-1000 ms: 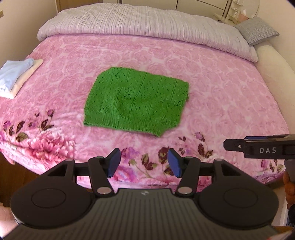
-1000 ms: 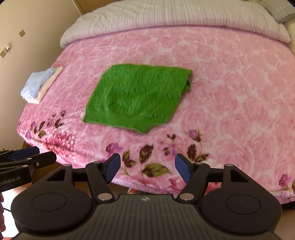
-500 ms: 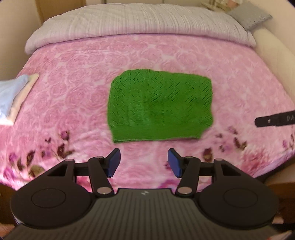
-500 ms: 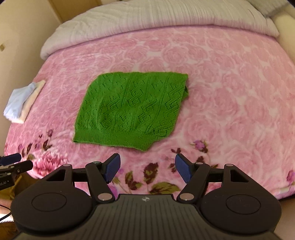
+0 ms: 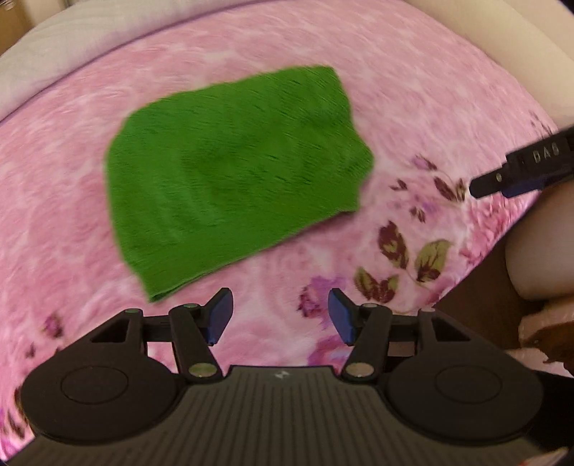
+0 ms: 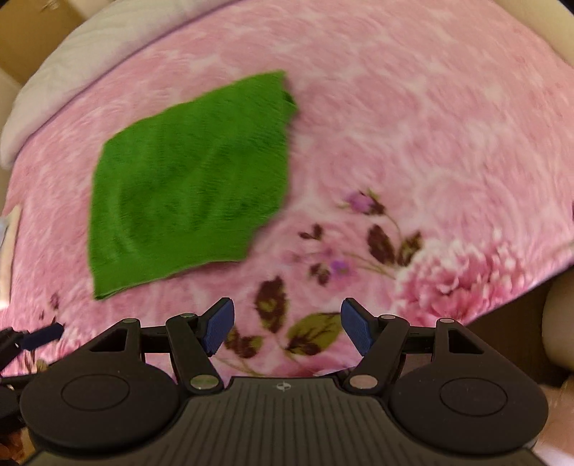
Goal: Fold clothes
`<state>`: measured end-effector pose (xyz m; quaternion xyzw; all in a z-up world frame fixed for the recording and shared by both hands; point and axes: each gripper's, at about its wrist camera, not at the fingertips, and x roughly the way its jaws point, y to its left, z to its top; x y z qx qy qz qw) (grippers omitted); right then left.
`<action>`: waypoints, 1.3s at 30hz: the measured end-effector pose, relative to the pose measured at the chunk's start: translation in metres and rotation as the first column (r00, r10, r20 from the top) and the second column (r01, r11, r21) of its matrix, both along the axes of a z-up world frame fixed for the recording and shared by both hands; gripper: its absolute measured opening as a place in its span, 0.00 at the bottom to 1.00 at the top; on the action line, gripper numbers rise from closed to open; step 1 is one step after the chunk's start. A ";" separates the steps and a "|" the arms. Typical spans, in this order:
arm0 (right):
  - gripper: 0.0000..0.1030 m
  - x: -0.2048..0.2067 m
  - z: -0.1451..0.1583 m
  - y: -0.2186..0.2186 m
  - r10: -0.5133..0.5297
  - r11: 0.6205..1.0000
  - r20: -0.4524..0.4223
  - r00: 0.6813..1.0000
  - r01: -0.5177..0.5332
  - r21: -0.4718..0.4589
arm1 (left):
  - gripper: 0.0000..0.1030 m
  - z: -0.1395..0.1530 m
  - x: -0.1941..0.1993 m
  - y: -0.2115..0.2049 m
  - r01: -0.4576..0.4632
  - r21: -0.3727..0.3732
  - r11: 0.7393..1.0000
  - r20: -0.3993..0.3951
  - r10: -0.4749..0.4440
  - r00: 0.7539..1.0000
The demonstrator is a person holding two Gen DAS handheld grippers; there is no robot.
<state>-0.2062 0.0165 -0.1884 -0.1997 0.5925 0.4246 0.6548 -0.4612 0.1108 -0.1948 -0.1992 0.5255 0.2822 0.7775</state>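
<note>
Pink rose-patterned blanket [image 5: 412,89] spread over the whole bed, blurred in both views. Near its front edge, printed dark maroon and olive leaves [image 5: 412,251] with small purple buds [image 6: 358,200]; a big pink chrysanthemum print [image 6: 455,283] toward the right in the right wrist view. Along the far side, a pale grey-white striped duvet [image 6: 71,79], rolled against the blanket's edge. At far left, a sliver of cream folded cloth [image 6: 10,251] lying on the blanket. Beyond the bed at top right, cream upholstery [image 5: 502,32].
</note>
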 end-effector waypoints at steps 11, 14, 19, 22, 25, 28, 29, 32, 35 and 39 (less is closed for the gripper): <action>0.67 0.078 -0.063 -0.008 -0.132 0.990 -0.040 0.990 0.130 -0.051 | 0.62 -0.076 0.106 0.008 0.147 0.067 0.987 -0.060 -0.143 0.988; 0.67 0.097 -0.076 -0.014 -0.160 0.985 -0.041 0.986 0.157 -0.073 | 0.64 -0.094 0.131 0.010 0.170 0.100 0.980 -0.089 -0.161 0.983; 0.67 0.117 -0.097 -0.026 -0.202 0.975 -0.062 0.977 0.195 -0.108 | 0.66 -0.119 0.161 0.015 0.191 0.135 0.972 -0.138 -0.172 0.975; 0.68 0.121 -0.106 -0.026 -0.210 0.972 -0.064 0.976 0.201 -0.125 | 0.67 -0.135 0.166 0.021 0.167 0.160 0.973 -0.157 -0.142 0.977; 0.69 0.122 -0.111 -0.022 -0.210 0.971 -0.061 0.976 0.201 -0.131 | 0.55 -0.140 0.163 0.034 0.133 0.141 0.981 -0.119 -0.117 0.986; 0.69 0.119 -0.113 -0.016 -0.212 0.969 -0.049 0.976 0.204 -0.136 | 0.14 -0.134 0.161 0.046 0.146 0.127 0.981 -0.100 -0.134 0.986; 0.69 0.117 -0.113 -0.014 -0.215 0.969 -0.045 0.976 0.207 -0.136 | 0.11 -0.127 0.155 0.055 0.132 0.113 0.985 -0.070 -0.125 0.990; 0.70 0.111 -0.110 -0.006 -0.228 0.967 -0.029 0.973 0.222 -0.125 | 0.10 -0.098 0.124 0.096 0.003 0.018 1.000 0.081 -0.004 0.997; 0.70 0.098 -0.102 0.005 -0.247 0.964 -0.008 0.969 0.245 -0.101 | 0.10 -0.054 0.060 0.158 -0.208 -0.084 0.975 0.275 0.223 0.935; 0.70 0.069 -0.091 0.021 -0.284 0.956 0.015 0.959 0.284 -0.070 | 0.10 0.005 -0.053 0.243 -0.466 -0.207 0.860 0.483 0.504 0.716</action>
